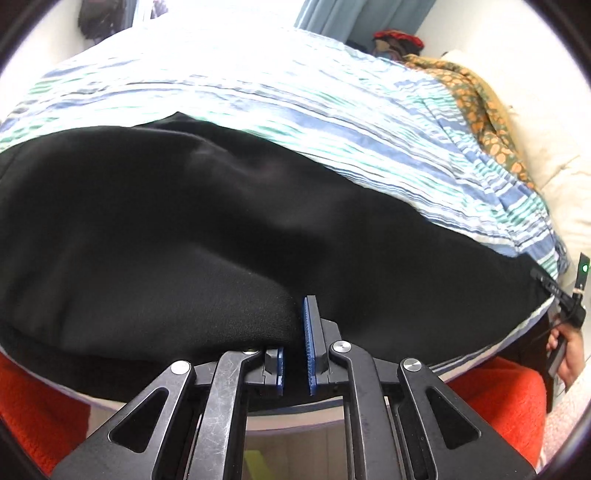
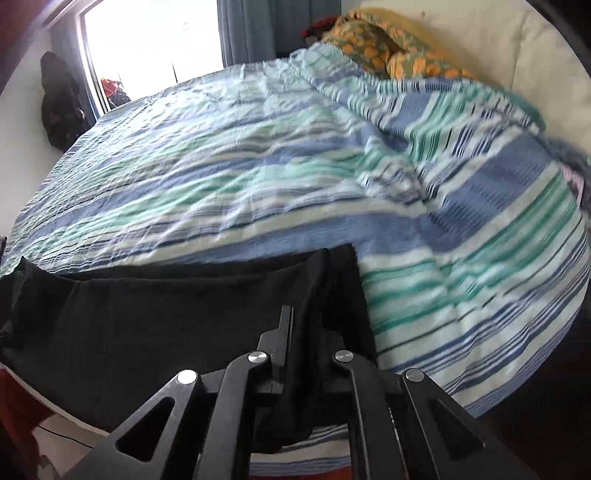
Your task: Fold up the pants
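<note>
Black pants (image 1: 184,229) lie across the near edge of a bed with a blue, green and white striped cover (image 1: 295,96). My left gripper (image 1: 295,332) is shut on a fold of the pants; the fabric drapes over its left finger, and the right blue pad (image 1: 309,332) shows. In the right wrist view the pants (image 2: 155,317) lie along the bed's near edge on the striped cover (image 2: 258,177). My right gripper (image 2: 303,325) is shut on the pants' right end, with black cloth bunched between the fingers and hanging below them.
An orange floral pillow (image 2: 388,48) and a white headboard (image 2: 498,55) are at the bed's far right. A window with blue curtains (image 2: 258,26) is behind. Red fabric (image 1: 37,406) shows below the bed edge. A hand holds the other gripper (image 1: 569,317) at the right.
</note>
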A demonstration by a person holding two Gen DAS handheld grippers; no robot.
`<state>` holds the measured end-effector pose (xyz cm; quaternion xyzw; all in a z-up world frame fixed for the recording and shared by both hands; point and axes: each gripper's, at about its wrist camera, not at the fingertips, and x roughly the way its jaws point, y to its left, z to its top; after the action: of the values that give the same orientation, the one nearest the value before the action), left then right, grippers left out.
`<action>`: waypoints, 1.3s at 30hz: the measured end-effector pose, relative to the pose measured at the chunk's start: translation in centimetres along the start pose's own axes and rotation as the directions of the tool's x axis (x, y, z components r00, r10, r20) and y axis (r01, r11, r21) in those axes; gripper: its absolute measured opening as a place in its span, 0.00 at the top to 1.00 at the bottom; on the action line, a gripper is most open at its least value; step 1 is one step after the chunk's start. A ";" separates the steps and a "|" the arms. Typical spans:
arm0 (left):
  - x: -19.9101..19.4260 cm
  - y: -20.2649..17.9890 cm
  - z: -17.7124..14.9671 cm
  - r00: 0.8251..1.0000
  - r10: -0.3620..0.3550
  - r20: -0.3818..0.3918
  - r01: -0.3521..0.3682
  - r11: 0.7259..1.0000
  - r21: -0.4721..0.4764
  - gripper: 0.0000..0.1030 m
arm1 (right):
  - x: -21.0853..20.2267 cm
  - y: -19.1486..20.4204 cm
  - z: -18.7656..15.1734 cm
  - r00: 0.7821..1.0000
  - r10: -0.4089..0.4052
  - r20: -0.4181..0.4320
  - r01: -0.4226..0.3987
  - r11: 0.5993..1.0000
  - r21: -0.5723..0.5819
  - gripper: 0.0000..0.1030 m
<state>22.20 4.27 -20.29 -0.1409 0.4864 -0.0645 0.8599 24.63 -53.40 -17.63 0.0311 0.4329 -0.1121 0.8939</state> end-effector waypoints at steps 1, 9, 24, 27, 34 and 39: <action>0.7 -0.2 -0.3 1.000 0.012 -0.022 -0.011 1.000 0.016 0.92 | 0.7 -0.6 -0.1 1.000 -0.030 -0.009 0.030 1.000 0.004 0.93; 2.4 -0.8 -1.0 0.997 0.055 -0.056 -0.051 0.997 0.060 0.89 | 4.3 -1.6 -0.8 0.993 -0.046 -0.106 0.050 0.998 0.033 0.82; -7.2 -1.6 -0.5 0.990 0.106 0.089 -0.117 0.984 0.134 0.24 | -6.0 1.6 -2.4 0.996 0.053 0.069 -0.053 0.999 -0.009 0.19; -5.4 0.5 1.5 0.978 0.160 0.136 -0.174 0.979 0.106 0.24 | -4.1 4.1 -2.1 0.978 0.207 0.018 -0.208 0.978 0.012 0.18; 1.4 6.4 2.8 0.968 0.250 -0.032 -0.251 0.968 -0.025 0.24 | 0.6 5.4 -3.6 0.954 0.298 0.031 -0.295 0.919 0.262 0.17; 2.7 6.4 2.8 0.971 0.234 -0.050 -0.235 0.972 -0.008 0.09 | 3.0 3.0 -4.5 0.931 0.365 0.018 -0.334 0.831 0.444 0.17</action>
<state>25.82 10.19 -23.05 -0.0868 0.5211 0.0373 0.8483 23.64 -50.36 -22.94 0.3146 0.4129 -0.0406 0.8537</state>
